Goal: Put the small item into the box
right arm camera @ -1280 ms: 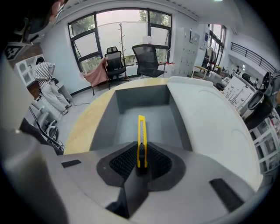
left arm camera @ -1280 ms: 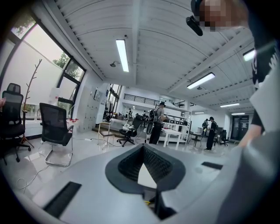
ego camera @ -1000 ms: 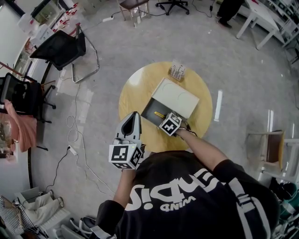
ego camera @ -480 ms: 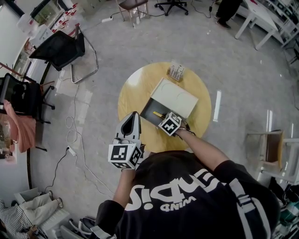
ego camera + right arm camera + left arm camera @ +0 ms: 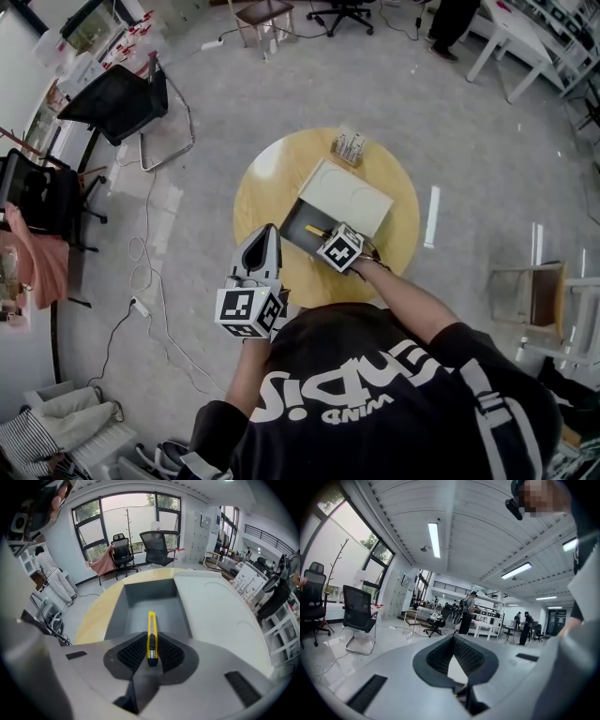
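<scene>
2 grippers, 1 busy: your right gripper (image 5: 151, 640) is clamped on the yellow utility knife (image 5: 151, 626), its far end out over the open grey box (image 5: 135, 616). Your left gripper (image 5: 453, 638) has its jaws pinched together, holding nothing.

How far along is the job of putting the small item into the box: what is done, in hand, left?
Done: the box lies open and the yellow utility knife is picked up. In hand: the right gripper grips the knife, pointing into the grey compartment. Left: release it inside.
</scene>
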